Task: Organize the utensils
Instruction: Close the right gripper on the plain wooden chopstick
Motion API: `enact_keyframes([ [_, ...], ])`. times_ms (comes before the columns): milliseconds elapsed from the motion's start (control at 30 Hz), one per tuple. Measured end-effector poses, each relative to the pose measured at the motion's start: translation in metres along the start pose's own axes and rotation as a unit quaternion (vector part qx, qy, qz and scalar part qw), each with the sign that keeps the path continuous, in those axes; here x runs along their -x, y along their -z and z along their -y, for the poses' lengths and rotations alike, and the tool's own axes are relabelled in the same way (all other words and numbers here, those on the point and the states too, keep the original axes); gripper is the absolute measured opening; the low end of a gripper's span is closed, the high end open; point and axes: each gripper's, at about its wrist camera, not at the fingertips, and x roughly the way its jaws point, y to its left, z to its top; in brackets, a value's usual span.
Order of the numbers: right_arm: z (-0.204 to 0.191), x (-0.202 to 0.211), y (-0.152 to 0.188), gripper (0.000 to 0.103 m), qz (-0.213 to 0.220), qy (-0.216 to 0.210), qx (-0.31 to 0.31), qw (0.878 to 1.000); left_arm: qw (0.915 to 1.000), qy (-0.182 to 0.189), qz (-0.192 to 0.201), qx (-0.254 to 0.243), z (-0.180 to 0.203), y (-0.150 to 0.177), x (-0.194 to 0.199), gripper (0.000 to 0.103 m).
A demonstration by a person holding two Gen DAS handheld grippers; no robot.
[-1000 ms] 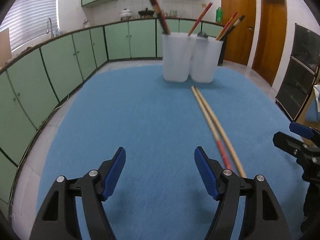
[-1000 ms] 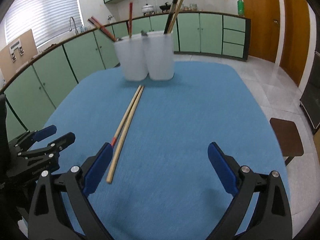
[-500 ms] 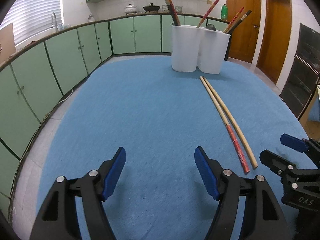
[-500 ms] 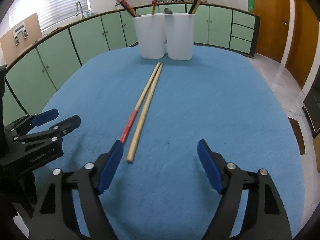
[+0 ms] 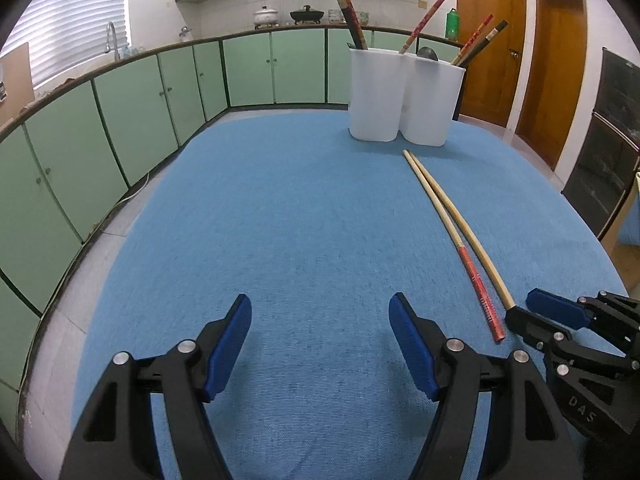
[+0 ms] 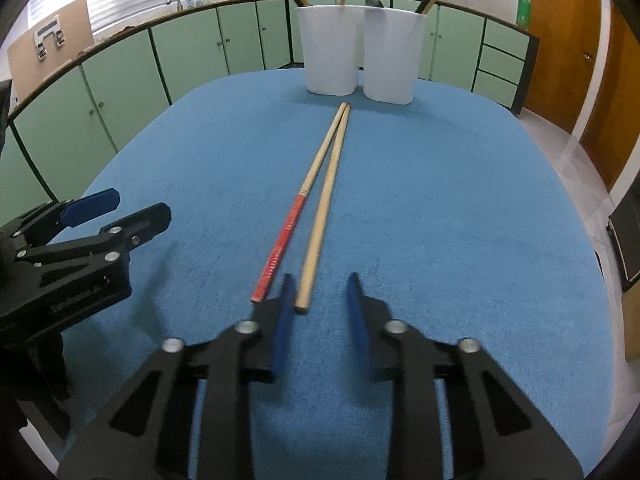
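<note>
Hovering spread and empty over the blue table cloth, the left gripper idles; two long wooden chopsticks lie right of it, before two white plastic holders. From the right wrist, the right gripper stands partly spread around the plain chopstick's near end, the red-handled chopstick just outside; pickup appears underway, requiring closure, then lifting toward the holders.

free: blue tablecloth left and centre | obstacles: two chopsticks lying, white cups far edge
</note>
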Motion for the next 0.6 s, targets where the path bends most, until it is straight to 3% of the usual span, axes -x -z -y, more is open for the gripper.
enact_keyframes([
  [67, -0.001, 0.0, 0.0, 0.007, -0.001, -0.008, 0.003, 1.0, 1.0, -0.001, 0.0, -0.002, 0.001, 0.0, 0.0, 0.07],
  [267, 0.01, 0.002, 0.002, 0.006, 0.001, -0.024, -0.016, 1.0, 1.0, 0.005, -0.003, -0.006, 0.007, 0.0, -0.001, 0.07],
  [600, 0.052, 0.009, 0.006, 0.006, 0.009, 0.004, -0.056, 0.998, 0.9993, 0.035, 0.005, -0.015, 0.035, 0.001, 0.004, 0.07],
])
